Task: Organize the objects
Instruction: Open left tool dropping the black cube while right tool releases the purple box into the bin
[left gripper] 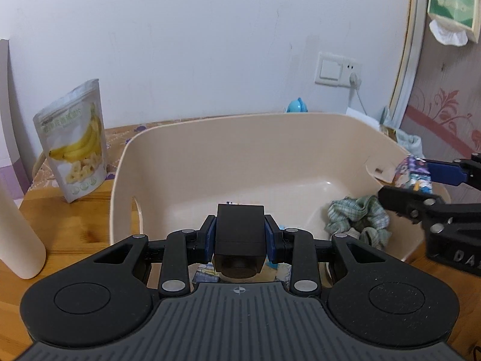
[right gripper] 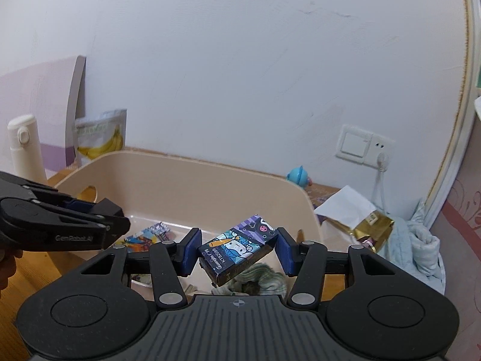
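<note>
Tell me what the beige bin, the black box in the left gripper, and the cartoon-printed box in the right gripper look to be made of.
Beige bin: likely moulded plastic, smooth with a soft sheen and a cut-out handle. Black box in the left gripper: matte, sharp-edged, probably plastic or coated card; hard to tell. Cartoon-printed box in the right gripper: printed cardboard, slightly glossy, with folded edges.

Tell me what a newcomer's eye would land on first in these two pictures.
First, the big beige tub on the wooden table, with a green checked cloth crumpled in its right corner. Over it, the left hand-held gripper clamps a black box, and the right hand-held gripper holds a purple cartoon-printed box. A banana chips pouch stands left of the tub.
</note>
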Motion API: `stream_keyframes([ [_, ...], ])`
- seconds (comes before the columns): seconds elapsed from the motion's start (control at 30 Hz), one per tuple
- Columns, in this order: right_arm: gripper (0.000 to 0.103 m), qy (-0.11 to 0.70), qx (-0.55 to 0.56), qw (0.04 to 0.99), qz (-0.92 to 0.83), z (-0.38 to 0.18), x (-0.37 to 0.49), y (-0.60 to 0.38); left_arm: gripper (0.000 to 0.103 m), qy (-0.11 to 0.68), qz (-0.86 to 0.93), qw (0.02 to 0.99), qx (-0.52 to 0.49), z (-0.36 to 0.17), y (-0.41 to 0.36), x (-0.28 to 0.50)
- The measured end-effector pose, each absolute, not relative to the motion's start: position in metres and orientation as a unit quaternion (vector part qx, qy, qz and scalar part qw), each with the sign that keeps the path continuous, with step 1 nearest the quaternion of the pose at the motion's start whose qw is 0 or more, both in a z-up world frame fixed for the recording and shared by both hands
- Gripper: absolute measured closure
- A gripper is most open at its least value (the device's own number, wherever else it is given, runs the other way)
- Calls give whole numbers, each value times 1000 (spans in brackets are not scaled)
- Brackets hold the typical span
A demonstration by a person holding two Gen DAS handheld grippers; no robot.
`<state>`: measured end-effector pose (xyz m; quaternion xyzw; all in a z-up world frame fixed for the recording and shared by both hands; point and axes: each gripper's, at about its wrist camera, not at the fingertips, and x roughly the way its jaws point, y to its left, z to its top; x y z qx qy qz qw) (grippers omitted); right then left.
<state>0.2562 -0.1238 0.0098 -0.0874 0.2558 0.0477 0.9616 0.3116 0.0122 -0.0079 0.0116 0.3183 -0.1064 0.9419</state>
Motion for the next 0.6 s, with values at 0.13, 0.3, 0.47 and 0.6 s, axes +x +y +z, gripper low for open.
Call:
stream_keyframes([
  [0.13,53,271,-95,956,53,1,267,-119,70,330,-111,937,24,-12,7,317],
  [0.3,53,295,-81,950,59,-6,279,-123,70,347,-117,930,30,-16,4,323],
  [0.47,52,313,-73,945,60,-9,288,-125,67,359,-119,925,32,-17,3,326],
  [0.6,42,317,-64,944,63,-9,288,-128,42,351,-123,928,30,-12,2,323],
])
